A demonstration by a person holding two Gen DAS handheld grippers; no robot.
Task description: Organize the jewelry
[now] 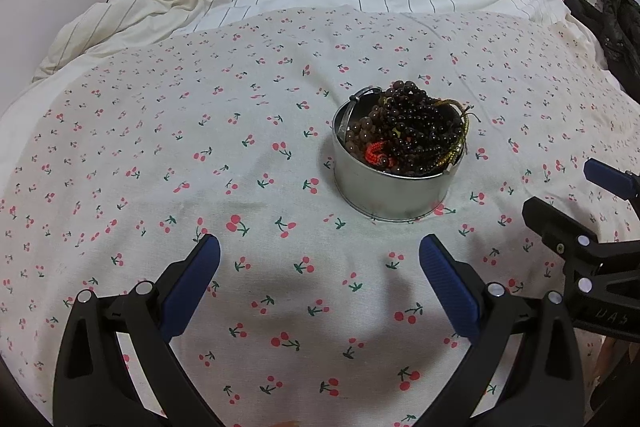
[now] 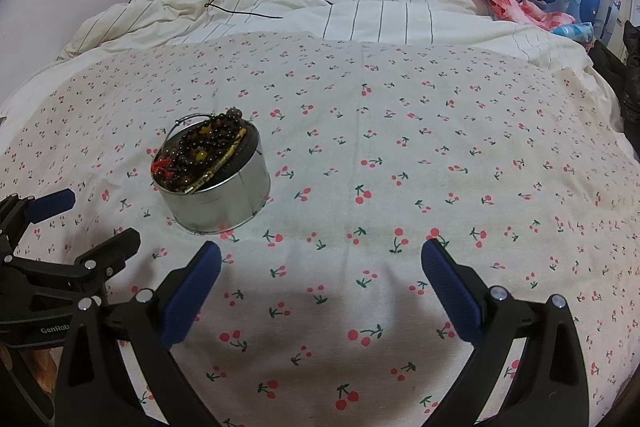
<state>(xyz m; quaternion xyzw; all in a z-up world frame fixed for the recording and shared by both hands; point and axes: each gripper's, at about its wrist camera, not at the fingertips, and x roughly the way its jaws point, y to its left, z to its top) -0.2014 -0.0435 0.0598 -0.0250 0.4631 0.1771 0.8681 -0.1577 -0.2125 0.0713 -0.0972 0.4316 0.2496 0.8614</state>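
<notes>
On the cherry-print bedsheet [image 1: 160, 155], a round metal tin [image 1: 394, 183] heaped with jewelry sits ahead of my left gripper [image 1: 320, 259], slightly to its right, both fingers spread wide and holding nothing. My right gripper [image 2: 320, 263] is likewise spread and empty, the tin to its far left. Dark beaded strands [image 1: 408, 123] pile above the rim, tangled with a red cord piece [image 1: 374, 153] and a gold-green braid [image 1: 460, 143]; a thin metal bangle [image 1: 356, 103] leans at the far-left rim. I judge the beads light, slippery and limp, likely to drag neighbours; best pinched at a single loop on top. The tin looks stiff, graspable by its wall.
</notes>
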